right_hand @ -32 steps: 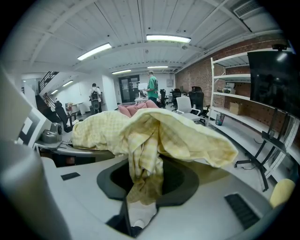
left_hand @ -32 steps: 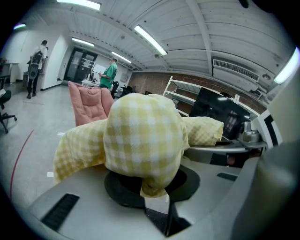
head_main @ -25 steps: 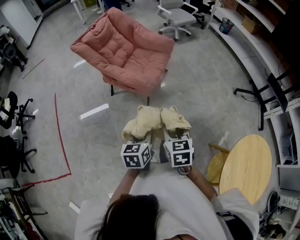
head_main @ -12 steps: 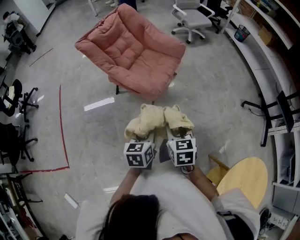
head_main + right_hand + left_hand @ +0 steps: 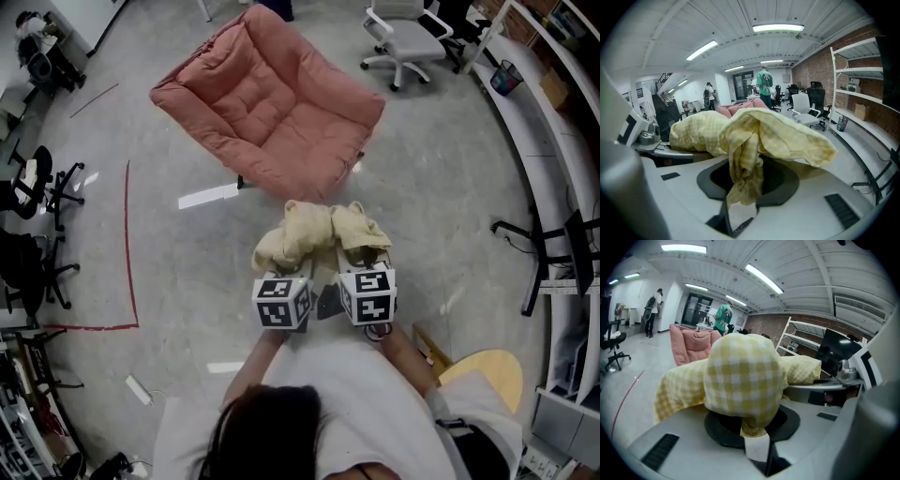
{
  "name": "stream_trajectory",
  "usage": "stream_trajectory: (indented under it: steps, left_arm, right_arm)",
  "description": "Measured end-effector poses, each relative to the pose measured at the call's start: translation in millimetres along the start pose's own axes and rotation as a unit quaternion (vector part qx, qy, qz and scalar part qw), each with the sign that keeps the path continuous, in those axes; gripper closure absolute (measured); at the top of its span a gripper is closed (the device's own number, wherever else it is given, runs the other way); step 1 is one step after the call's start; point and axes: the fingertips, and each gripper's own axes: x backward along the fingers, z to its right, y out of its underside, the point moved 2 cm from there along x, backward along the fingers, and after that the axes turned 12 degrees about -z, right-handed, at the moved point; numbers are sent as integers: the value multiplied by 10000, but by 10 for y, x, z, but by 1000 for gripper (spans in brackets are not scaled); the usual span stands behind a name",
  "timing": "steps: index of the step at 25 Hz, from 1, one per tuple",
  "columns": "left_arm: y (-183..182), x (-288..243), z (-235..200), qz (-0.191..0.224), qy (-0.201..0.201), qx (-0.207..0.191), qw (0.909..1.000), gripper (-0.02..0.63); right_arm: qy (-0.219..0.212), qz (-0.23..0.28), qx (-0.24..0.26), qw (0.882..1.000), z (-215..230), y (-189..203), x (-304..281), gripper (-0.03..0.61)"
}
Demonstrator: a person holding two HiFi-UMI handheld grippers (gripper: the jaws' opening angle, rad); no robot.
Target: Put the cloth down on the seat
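Fingers of the left gripper [image 5: 757, 448] and the right gripper [image 5: 736, 213] both clamp the one bunched yellow-and-white checked cloth [image 5: 314, 234], held above the grey floor [image 5: 422, 187], near the one pink padded armchair [image 5: 272, 103].

Left gripper [image 5: 289, 274] and right gripper [image 5: 361, 265] side by side, close in front of the person. Cloth [image 5: 319, 232] bunched across both, an end pinched in each. Armchair [image 5: 272, 103] ahead on the floor, beyond the cloth, not touching it. Office chair [image 5: 412, 37] behind the armchair, to the right. Round table [image 5: 487, 375] near right. Tape line [image 5: 127, 244] on the floor at left.
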Motion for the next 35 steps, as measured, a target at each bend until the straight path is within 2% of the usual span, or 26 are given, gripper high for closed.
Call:
stream_trajectory:
  steps: [9, 18, 35]
  left_arm:
    - [-387, -467, 200, 22, -172, 156, 9997, 525]
    - [-582, -822, 368, 118, -236, 305, 9992, 526]
    - [-673, -1046, 361, 155, -323, 564, 9978, 526]
  right_arm:
    - [-156, -11, 170, 9997, 557, -306, -221, 448]
    - [-252, -37, 392, 9989, 961, -449, -373, 448]
    - [-394, -128, 598, 9974, 1137, -548, -538, 446]
